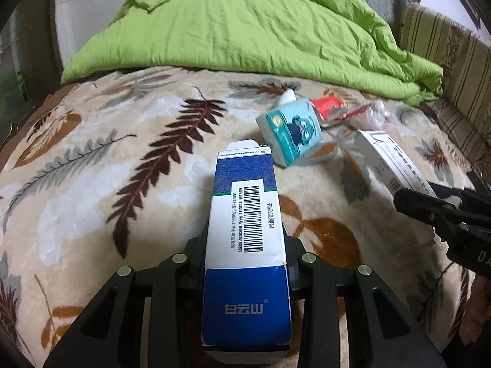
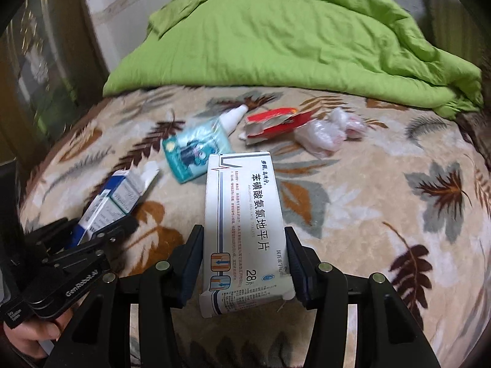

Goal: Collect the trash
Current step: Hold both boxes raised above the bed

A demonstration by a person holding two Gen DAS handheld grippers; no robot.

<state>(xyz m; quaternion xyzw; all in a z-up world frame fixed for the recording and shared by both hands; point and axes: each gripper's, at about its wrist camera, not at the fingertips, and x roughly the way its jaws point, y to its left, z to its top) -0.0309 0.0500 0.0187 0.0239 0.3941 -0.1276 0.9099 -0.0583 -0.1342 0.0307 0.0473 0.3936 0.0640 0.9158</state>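
Now the left gripper [image 1: 245, 263] jaws hold the blue box [image 1: 245, 230], the right gripper [image 2: 244, 260] jaws hold the white box [image 2: 244, 224]; both boxes point forward, away from the jaws.

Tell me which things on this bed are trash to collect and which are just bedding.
Trash:
- blue box, in left tongs
- white box, in right tongs
- teal tissue pack
- white tube
- red wrapper
- clear plastic bag

Just bedding:
- green quilt
- leaf blanket
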